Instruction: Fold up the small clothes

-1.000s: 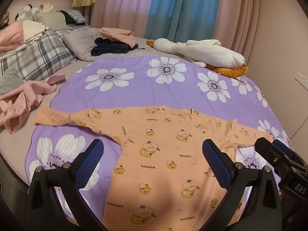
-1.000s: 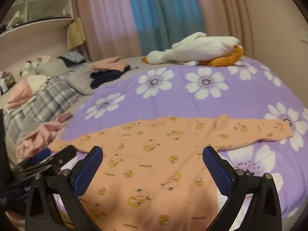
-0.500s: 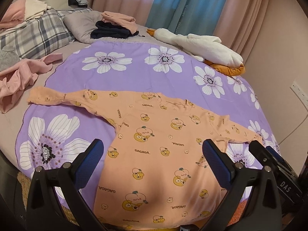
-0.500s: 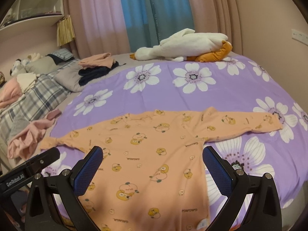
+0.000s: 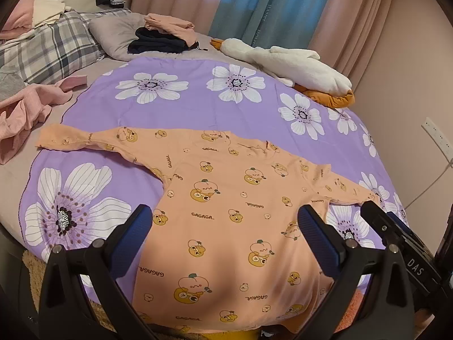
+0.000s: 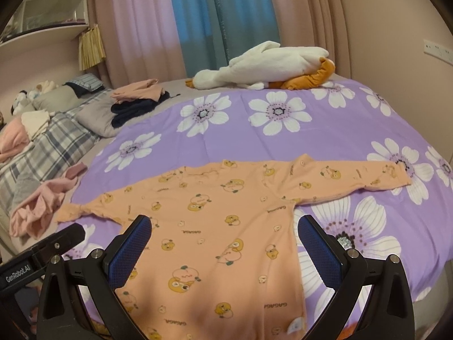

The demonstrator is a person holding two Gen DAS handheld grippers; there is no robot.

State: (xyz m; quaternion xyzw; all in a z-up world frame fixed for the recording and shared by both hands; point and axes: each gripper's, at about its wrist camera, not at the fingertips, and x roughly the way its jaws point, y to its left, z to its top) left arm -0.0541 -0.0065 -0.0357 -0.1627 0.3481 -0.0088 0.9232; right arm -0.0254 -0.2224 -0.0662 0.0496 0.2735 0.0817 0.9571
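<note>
Both grippers spread, empty, above flat shirt; risks bunching if pinching one layer or dragging sleeve ahead.

One orange shirt, one plush goose, two tools.

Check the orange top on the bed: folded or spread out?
Spread out. The orange top lies flat on the purple sheet, both sleeves stretched sideways, no fold yet. Both grippers hang open above its lower part.
</note>
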